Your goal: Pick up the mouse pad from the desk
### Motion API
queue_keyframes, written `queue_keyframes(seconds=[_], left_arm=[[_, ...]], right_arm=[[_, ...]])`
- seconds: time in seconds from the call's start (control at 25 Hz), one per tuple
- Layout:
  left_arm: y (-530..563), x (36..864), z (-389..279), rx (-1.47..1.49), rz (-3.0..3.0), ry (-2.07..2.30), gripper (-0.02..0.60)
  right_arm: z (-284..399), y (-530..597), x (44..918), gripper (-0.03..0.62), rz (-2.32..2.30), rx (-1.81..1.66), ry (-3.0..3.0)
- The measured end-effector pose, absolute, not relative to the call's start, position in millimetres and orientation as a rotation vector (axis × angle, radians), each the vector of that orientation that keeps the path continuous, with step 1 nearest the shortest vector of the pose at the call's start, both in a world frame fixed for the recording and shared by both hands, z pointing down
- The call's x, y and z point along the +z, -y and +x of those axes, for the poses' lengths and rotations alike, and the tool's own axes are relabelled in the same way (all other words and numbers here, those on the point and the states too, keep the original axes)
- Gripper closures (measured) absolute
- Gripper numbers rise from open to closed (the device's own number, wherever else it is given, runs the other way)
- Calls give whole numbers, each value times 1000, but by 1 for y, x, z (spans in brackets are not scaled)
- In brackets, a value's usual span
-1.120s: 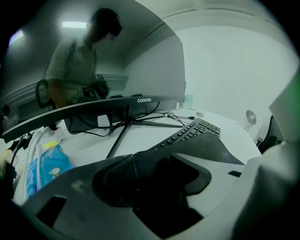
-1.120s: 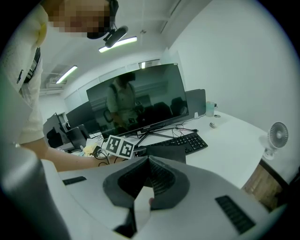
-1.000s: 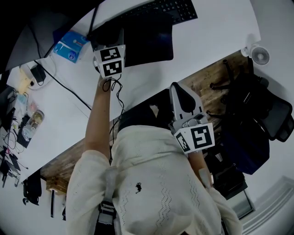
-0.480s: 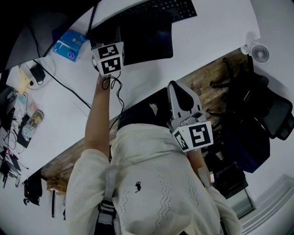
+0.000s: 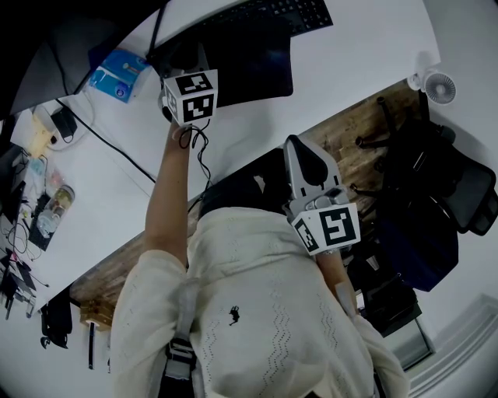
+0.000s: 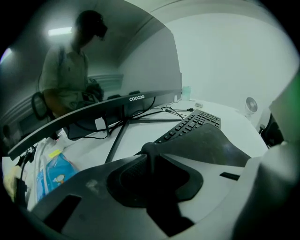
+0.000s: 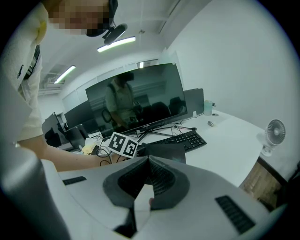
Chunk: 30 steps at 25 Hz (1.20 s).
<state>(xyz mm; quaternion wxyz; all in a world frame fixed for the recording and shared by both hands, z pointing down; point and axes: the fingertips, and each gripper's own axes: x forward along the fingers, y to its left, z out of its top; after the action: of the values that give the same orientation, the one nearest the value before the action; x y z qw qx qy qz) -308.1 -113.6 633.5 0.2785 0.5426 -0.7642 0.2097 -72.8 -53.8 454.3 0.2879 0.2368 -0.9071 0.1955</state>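
Note:
The dark mouse pad point(image 5: 253, 62) lies on the white desk point(image 5: 350, 70) in front of the keyboard point(image 5: 288, 14). My left gripper point(image 5: 198, 66) is at the pad's left edge. In the left gripper view its jaws point(image 6: 150, 152) have just been closing and now pinch the raised edge of the mouse pad point(image 6: 211, 145). My right gripper point(image 5: 305, 159) hangs near the person's body, off the desk, shut with nothing in it. In the right gripper view its tips point(image 7: 149, 159) meet, with the mouse pad point(image 7: 164, 152) far beyond them.
A curved monitor point(image 6: 93, 93) on a thin stand rises behind the keyboard point(image 6: 190, 124). A blue packet point(image 5: 118, 76) and cables lie to the left. A small white fan point(image 5: 440, 92) stands at the desk's right end, with a black chair point(image 5: 443, 194) beside the desk.
The left gripper's marker cube has shifted slightly right and rolled a little at the pad's edge. The right gripper has not moved.

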Motion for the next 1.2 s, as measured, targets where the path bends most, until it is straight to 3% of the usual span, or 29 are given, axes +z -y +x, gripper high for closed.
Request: queue_keyframes(seconds=[0.24, 1.2], left_arm=[[114, 630, -304, 554, 1468, 2048, 526], [108, 601, -283, 391, 1509, 2061, 545]], right_arm=[[-69, 54, 455, 592, 651, 523, 2419], [-45, 49, 460, 592, 740, 547, 2409]])
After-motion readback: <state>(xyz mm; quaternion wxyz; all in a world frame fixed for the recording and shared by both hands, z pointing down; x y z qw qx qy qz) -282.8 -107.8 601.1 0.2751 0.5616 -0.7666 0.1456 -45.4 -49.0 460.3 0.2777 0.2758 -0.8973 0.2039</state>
